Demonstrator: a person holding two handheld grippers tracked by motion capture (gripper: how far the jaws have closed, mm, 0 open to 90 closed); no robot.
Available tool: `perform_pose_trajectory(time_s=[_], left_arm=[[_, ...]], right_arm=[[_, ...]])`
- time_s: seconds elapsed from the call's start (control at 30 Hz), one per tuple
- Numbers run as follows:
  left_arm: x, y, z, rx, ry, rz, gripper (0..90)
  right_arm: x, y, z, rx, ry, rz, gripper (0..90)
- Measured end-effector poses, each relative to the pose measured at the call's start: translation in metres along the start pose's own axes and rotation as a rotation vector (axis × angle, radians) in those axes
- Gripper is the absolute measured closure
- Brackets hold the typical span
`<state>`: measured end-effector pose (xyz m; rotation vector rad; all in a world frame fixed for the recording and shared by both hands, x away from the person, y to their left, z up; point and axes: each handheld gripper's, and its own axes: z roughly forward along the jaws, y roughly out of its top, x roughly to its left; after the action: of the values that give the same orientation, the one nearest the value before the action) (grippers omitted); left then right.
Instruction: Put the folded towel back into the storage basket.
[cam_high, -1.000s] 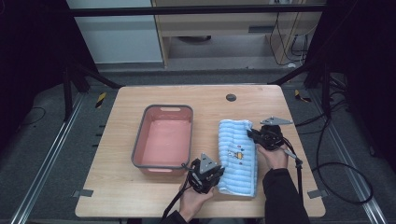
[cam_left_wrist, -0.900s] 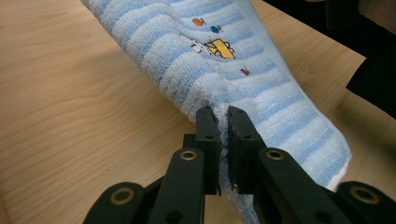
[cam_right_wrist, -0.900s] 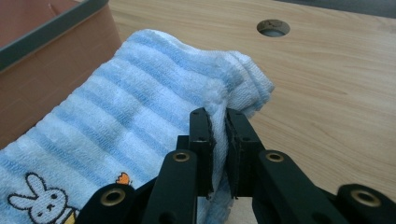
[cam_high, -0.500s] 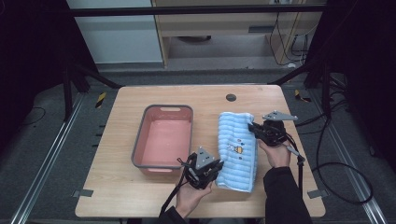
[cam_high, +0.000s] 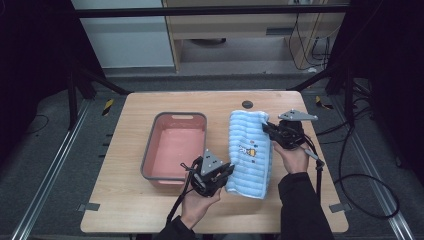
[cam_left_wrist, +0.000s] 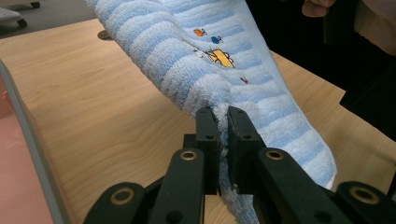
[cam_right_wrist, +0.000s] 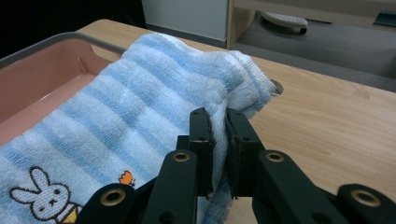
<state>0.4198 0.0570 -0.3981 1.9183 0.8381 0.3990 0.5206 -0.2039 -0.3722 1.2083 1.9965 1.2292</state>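
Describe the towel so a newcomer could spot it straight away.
On the wooden table, right of the pink tub, lies a folded towel, pinched at either end by the left claw and right claw. Its pale blue stripes and embroidered rabbit mark it out.

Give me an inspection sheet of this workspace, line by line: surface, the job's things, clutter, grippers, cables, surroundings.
Surface: wooden table, round hole near far edge.
Job's things: blue striped towel, folded, held at two edges; pink bin left of it, holds nothing.
Clutter: nothing seen.
Grippers: left gripper shut on towel's near edge; right gripper shut on its far edge.
Cables: black cables trail off table's right side.
Surroundings: dark floor, metal rails, cabinet behind.
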Motion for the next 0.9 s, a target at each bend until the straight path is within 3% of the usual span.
perform_pose_trajectory(time_s=[0.9], left_arm=[[0.024, 0.029, -0.041, -0.084, 0.046, 0.019, 84.2]], right_arm=[[0.026, 0.05, -0.006, -0.086, 0.01, -0.02, 82.5]])
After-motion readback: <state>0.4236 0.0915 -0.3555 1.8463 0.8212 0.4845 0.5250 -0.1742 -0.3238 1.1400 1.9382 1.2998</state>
